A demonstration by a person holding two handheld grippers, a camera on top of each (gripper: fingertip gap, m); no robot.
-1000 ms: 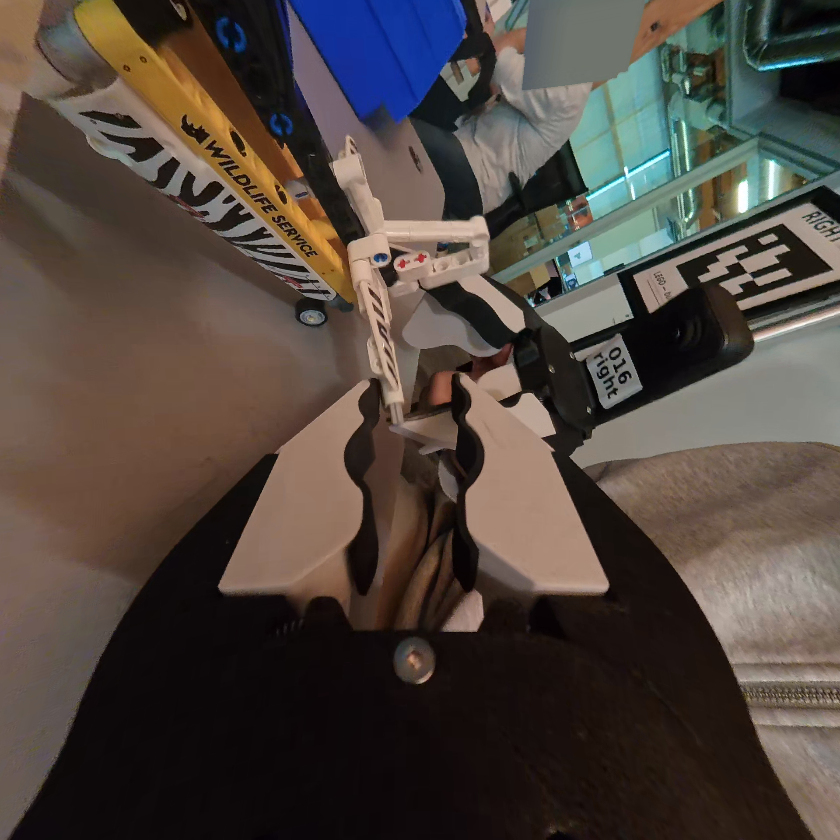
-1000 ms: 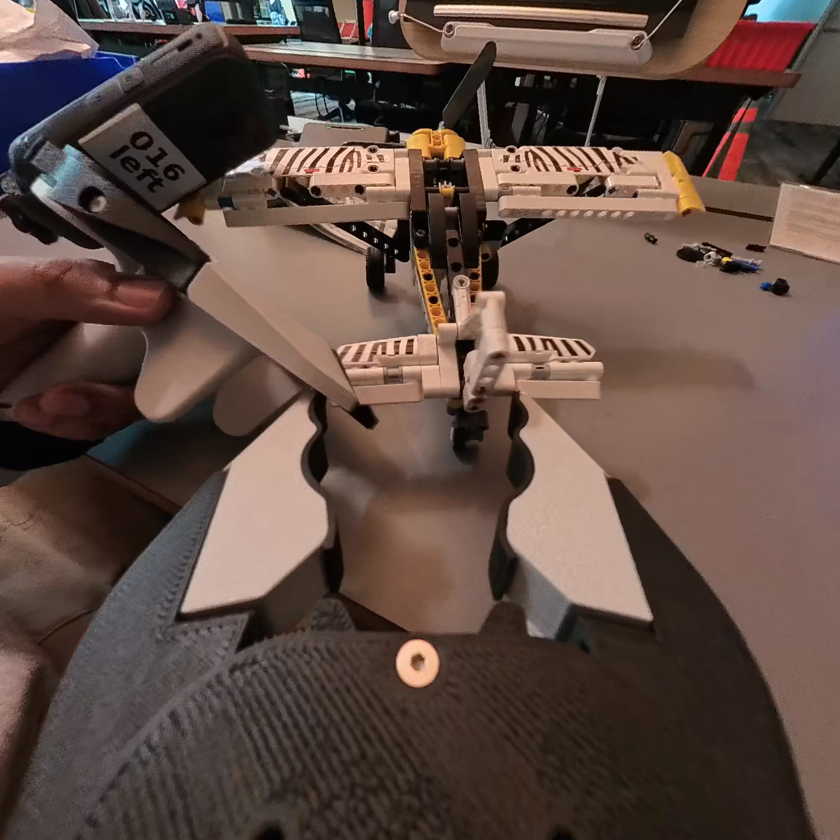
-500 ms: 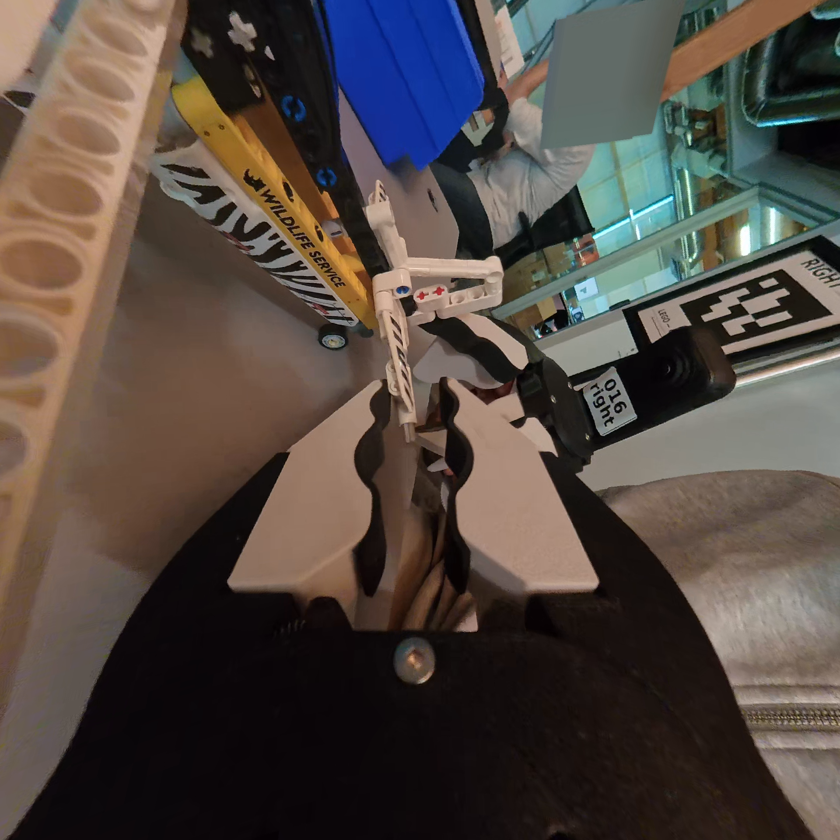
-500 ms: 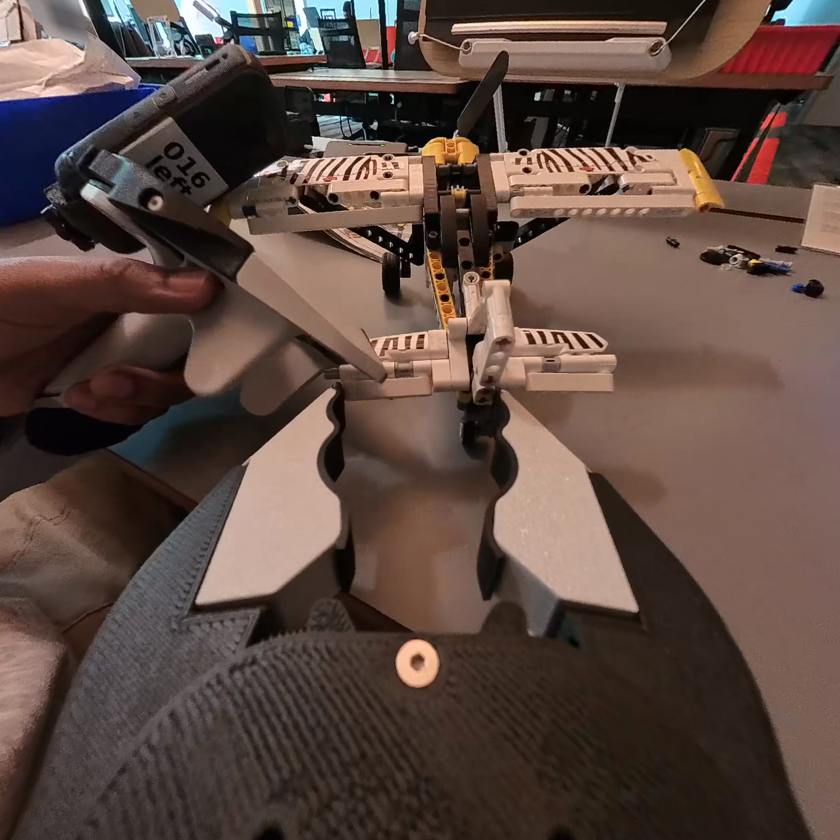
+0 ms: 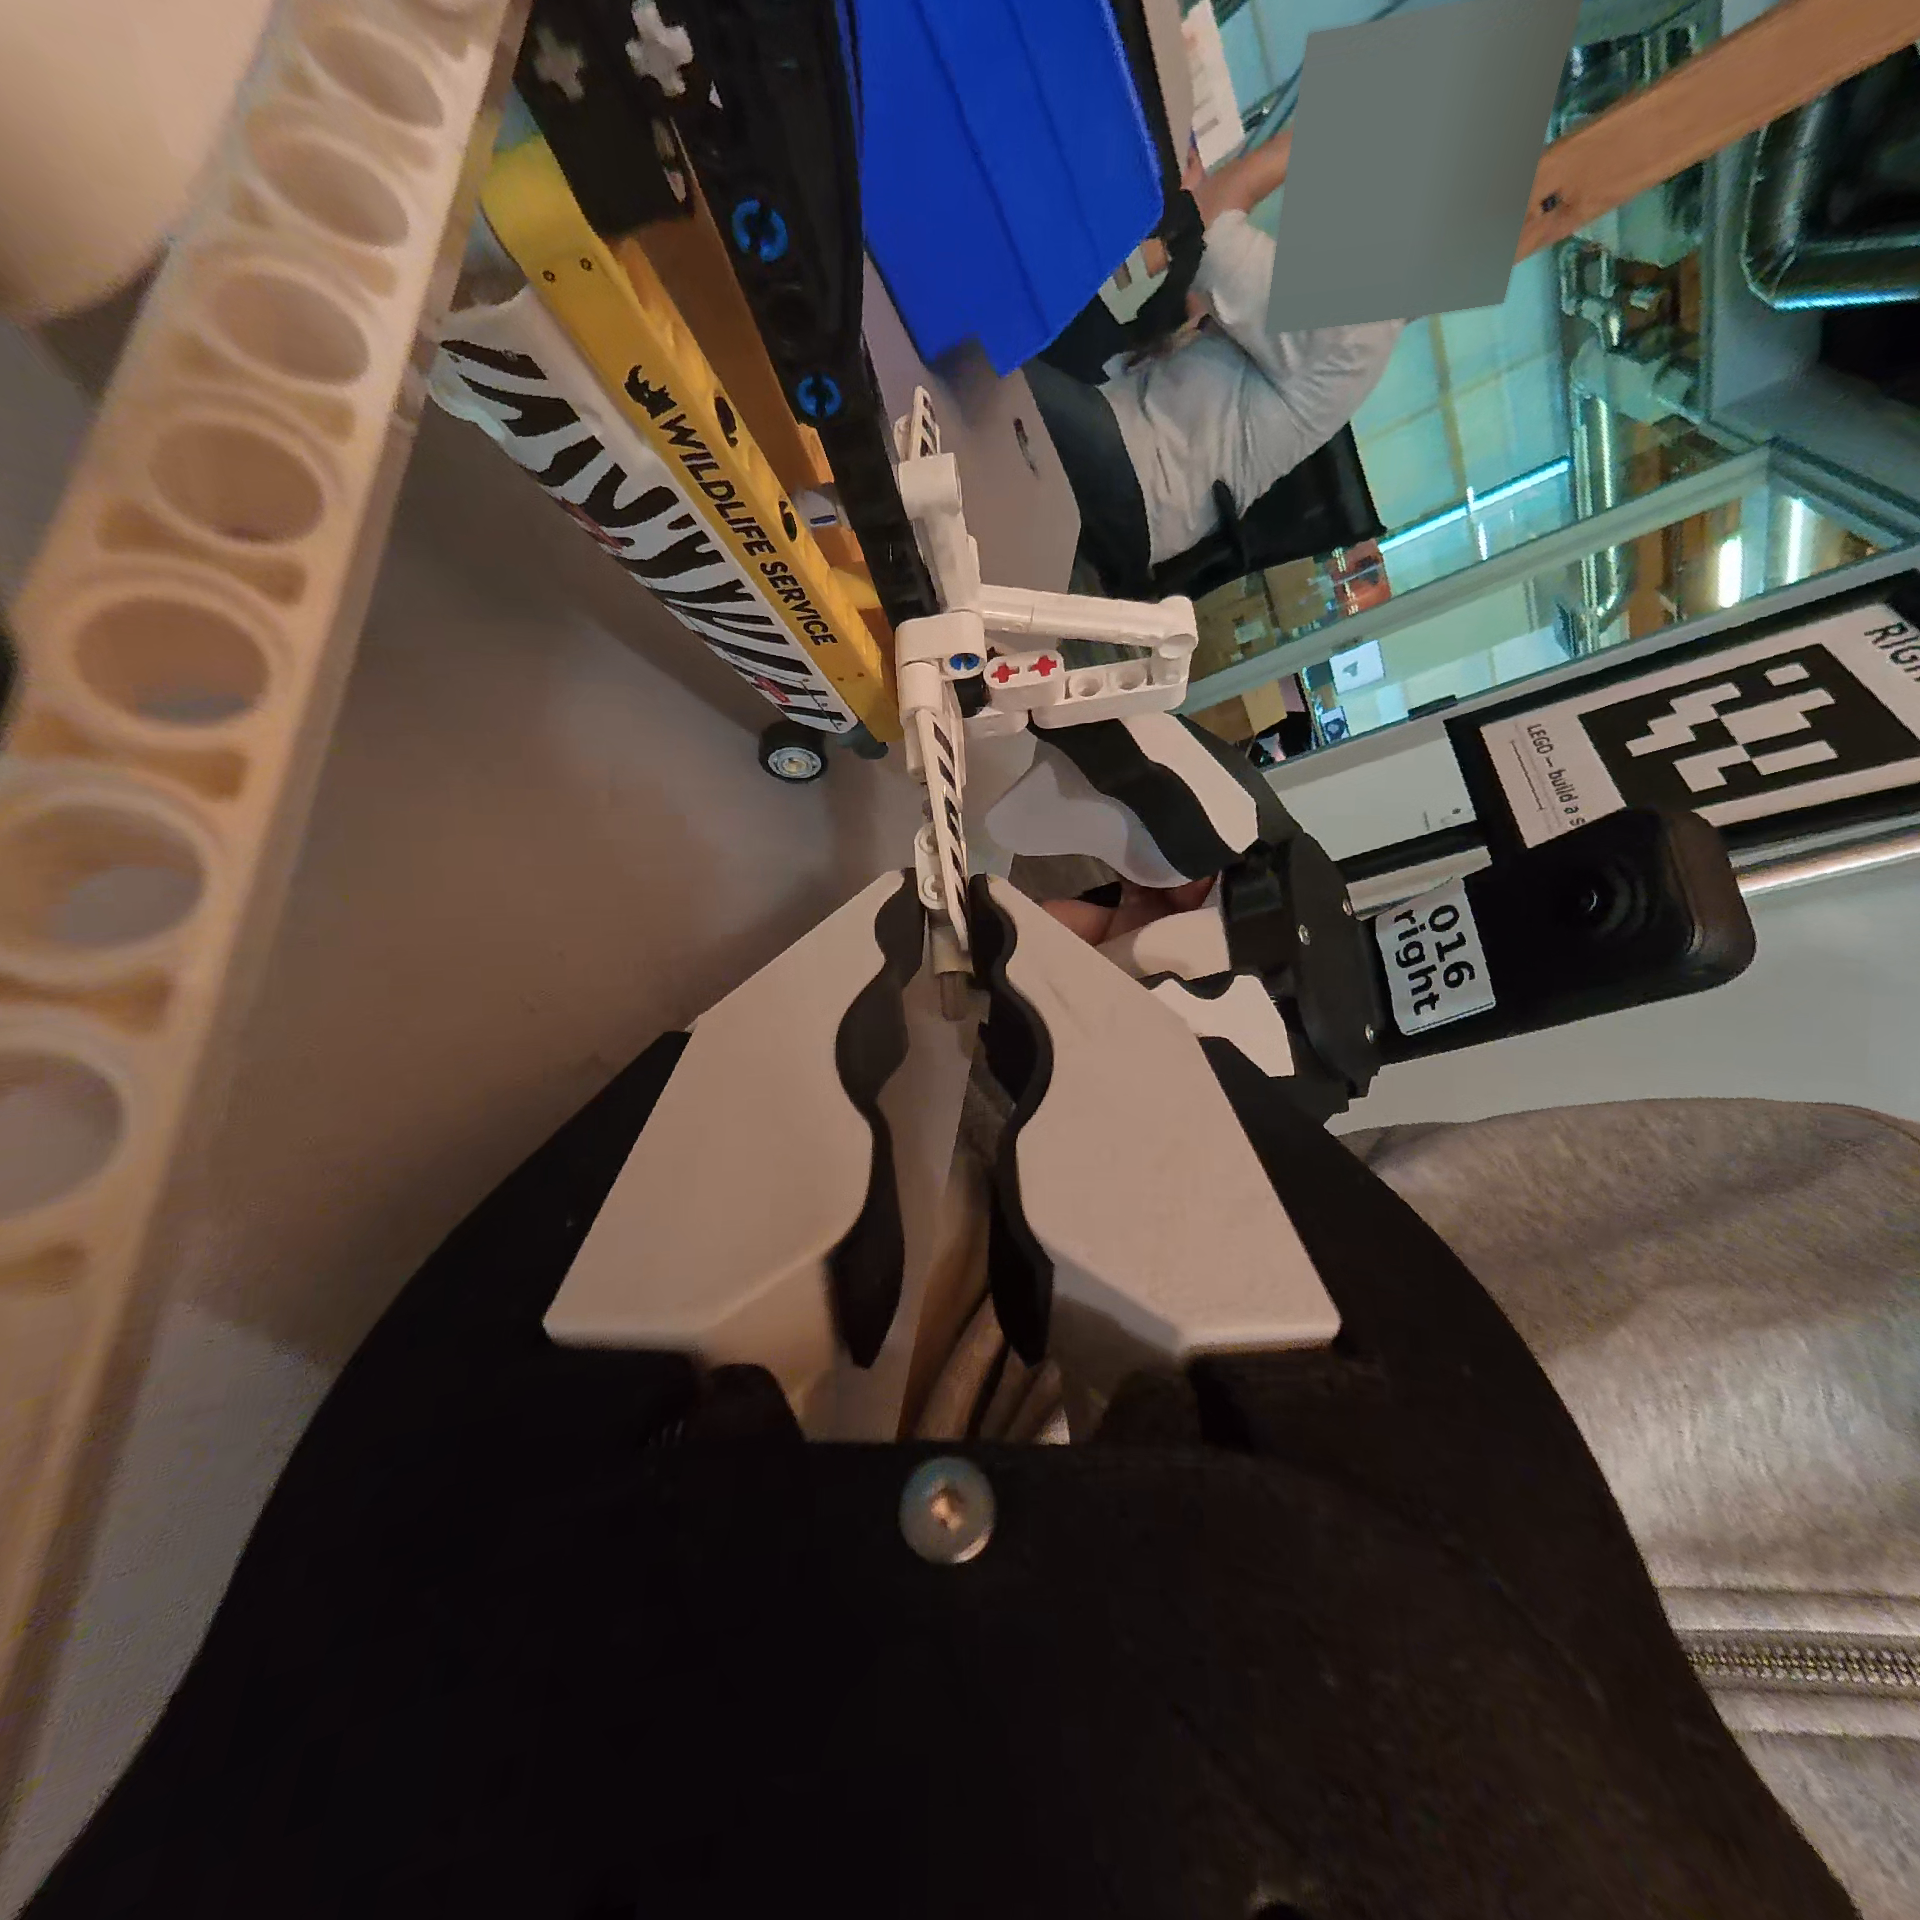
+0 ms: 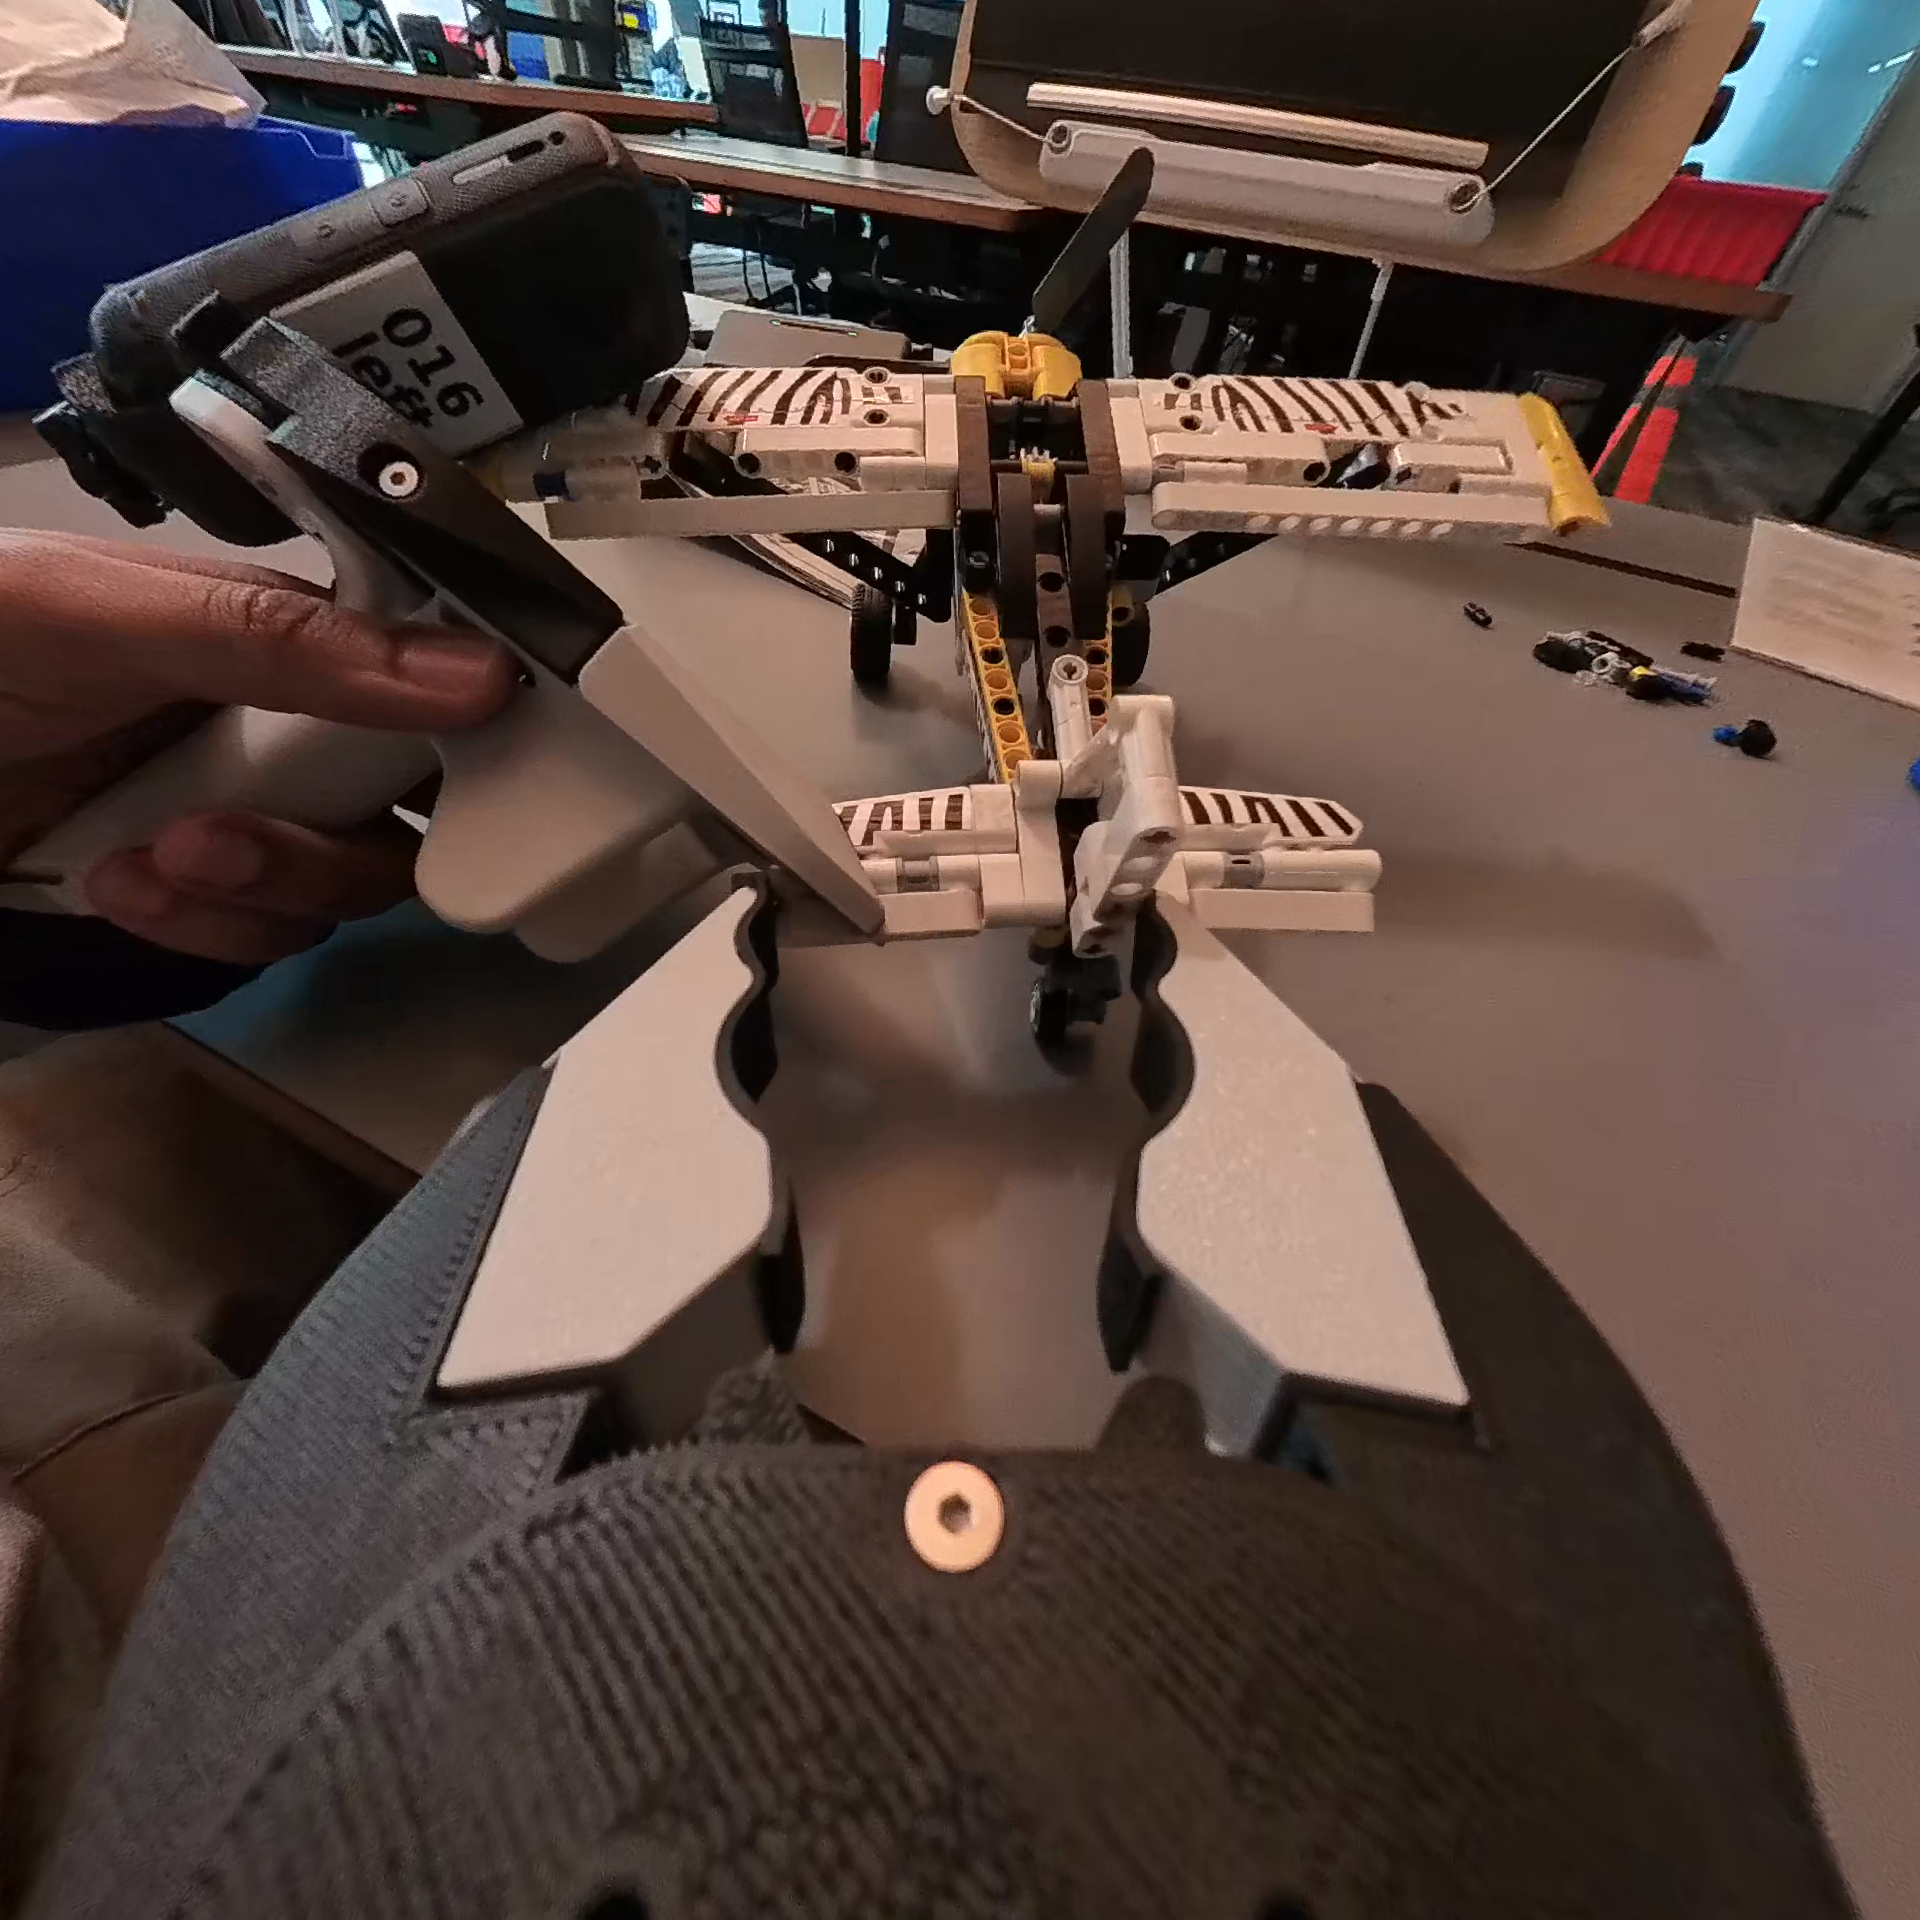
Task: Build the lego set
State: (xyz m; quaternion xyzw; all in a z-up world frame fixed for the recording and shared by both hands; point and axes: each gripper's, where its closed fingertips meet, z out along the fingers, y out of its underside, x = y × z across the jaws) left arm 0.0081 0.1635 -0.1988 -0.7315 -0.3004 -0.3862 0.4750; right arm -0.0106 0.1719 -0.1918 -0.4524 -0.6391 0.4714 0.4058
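A Lego plane (image 6: 1029, 582) with zebra-striped white wings and a yellow-black body stands on the grey table (image 6: 1558, 987), tail toward me. My left gripper (image 5: 951, 914) is shut on the tip of the left tail wing (image 5: 943, 790). In the right wrist view it (image 6: 857, 904) comes in from the left onto that tail wing (image 6: 935, 831). My right gripper (image 6: 956, 925) is open and empty, with its tips just short of the tail on either side. It also shows in the left wrist view (image 5: 1081, 883), behind the tail.
Several small loose pieces (image 6: 1621, 665) and a white card (image 6: 1839, 613) lie at the table's far right. A blue bin (image 6: 156, 208) stands at the far left. A hand (image 6: 260, 644) holds the left gripper. The main wing (image 5: 187, 520) looms blurred at the left of the left wrist view. Only a small space, under 4 cm, lies between the two pairs of fingers.
My left gripper has moved in along the tail wing and its jaws have closed on the tip. My right gripper has stayed open near the tail.
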